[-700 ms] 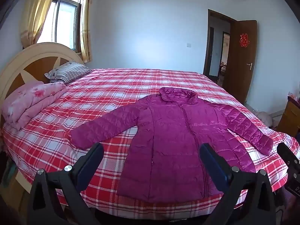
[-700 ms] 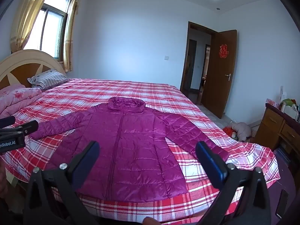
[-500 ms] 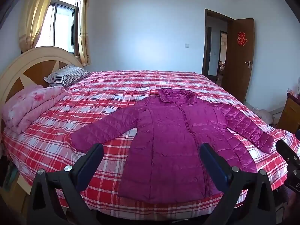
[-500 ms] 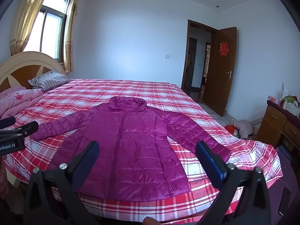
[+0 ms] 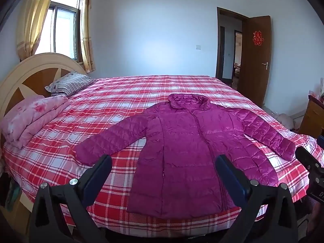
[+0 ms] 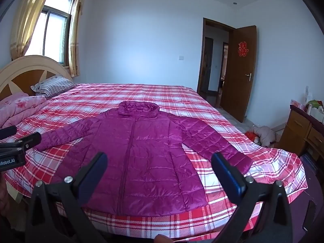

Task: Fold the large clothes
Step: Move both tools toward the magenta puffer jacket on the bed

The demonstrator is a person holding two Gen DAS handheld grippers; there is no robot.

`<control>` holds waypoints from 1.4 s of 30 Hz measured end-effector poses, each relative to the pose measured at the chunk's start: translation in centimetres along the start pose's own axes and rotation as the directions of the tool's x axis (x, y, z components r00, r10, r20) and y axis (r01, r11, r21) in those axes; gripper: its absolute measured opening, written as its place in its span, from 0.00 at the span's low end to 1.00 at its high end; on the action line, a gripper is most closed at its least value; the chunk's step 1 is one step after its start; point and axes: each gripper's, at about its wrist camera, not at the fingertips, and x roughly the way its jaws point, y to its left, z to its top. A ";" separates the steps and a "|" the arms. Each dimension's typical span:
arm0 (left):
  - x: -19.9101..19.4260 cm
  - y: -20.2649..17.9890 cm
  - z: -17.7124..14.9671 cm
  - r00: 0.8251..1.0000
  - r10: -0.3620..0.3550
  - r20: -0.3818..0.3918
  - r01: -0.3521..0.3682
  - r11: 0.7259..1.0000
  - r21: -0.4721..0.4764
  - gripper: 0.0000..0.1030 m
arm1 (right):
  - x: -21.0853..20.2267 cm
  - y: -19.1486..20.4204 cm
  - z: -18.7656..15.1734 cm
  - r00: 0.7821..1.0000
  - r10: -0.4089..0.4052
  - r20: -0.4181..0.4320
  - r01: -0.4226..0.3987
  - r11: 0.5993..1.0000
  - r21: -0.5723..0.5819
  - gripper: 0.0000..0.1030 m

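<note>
- Left wrist view: the left gripper [image 5: 162, 174] is held wide apart and empty, short of the bed's near edge.
- The right gripper [image 6: 160, 170] is likewise spread wide, gripping nothing.
- A magenta jacket [image 5: 188, 154] is laid flat, sleeves spread, by the near edge of the plaid bed [image 5: 131, 93].

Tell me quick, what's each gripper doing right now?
Left gripper: open, holding nothing.
Right gripper: open, holding nothing, above the purple jacket.
</note>
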 end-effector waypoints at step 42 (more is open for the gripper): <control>0.8 0.0 -0.5 1.000 -0.003 -0.021 0.003 1.000 -0.002 0.99 | 0.7 -0.9 -0.4 1.000 0.011 -0.019 -0.011 0.999 0.032 1.00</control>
